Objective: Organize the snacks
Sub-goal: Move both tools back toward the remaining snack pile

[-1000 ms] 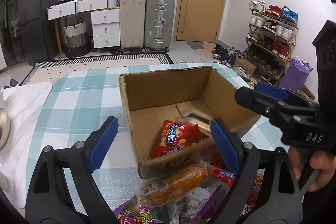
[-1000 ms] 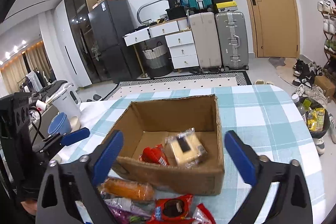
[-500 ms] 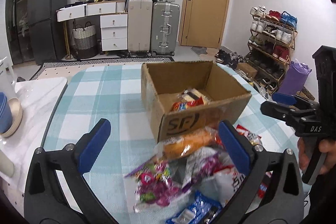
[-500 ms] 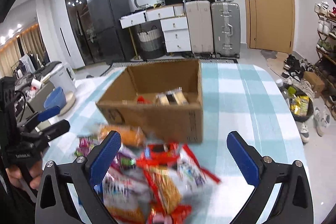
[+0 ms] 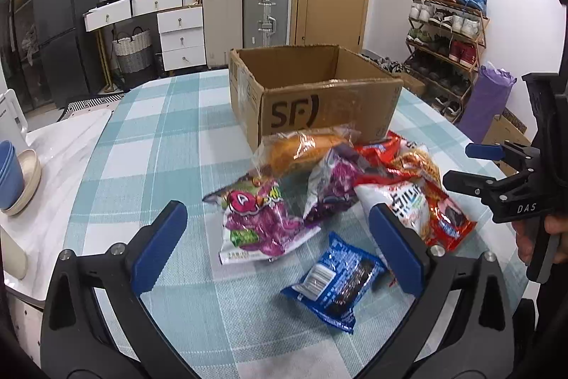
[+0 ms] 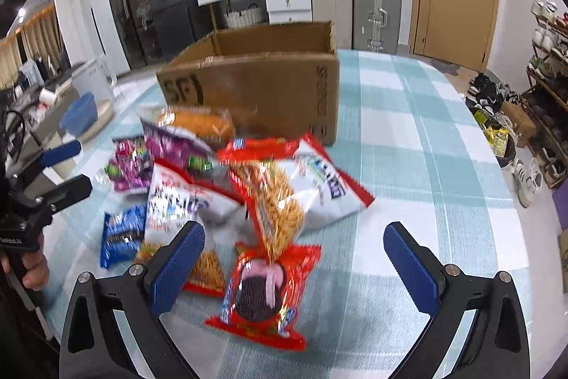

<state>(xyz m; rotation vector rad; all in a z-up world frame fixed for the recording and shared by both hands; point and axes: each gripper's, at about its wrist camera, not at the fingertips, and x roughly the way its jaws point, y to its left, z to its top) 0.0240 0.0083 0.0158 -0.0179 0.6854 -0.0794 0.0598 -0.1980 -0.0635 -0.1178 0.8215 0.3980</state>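
Observation:
An open cardboard box (image 5: pixel 312 95) (image 6: pixel 255 91) stands on the checked tablecloth (image 5: pixel 159 144); from this low angle its inside is hidden. In front of it lies a heap of snack bags. My left gripper (image 5: pixel 278 247) is open, hovering over a purple candy bag (image 5: pixel 255 222) and a blue packet (image 5: pixel 335 279) without touching either. My right gripper (image 6: pixel 294 267) is open above a red cookie packet (image 6: pixel 262 293), with an orange noodle-snack bag (image 6: pixel 277 201) just beyond. Each gripper appears in the other's view: the right gripper (image 5: pixel 468 164) and the left gripper (image 6: pixel 71 169).
Stacked bowls (image 5: pixel 14 180) sit on the white counter at the left. The table's right edge drops toward a waste bin (image 6: pixel 497 137) and a shoe rack (image 5: pixel 447 23). Suitcases (image 5: pixel 245 16) and drawers stand against the far wall.
Both grippers have drawn back from over the box and sunk toward the snack heap, so the box's inside is out of sight. The left jaws have spread wider.

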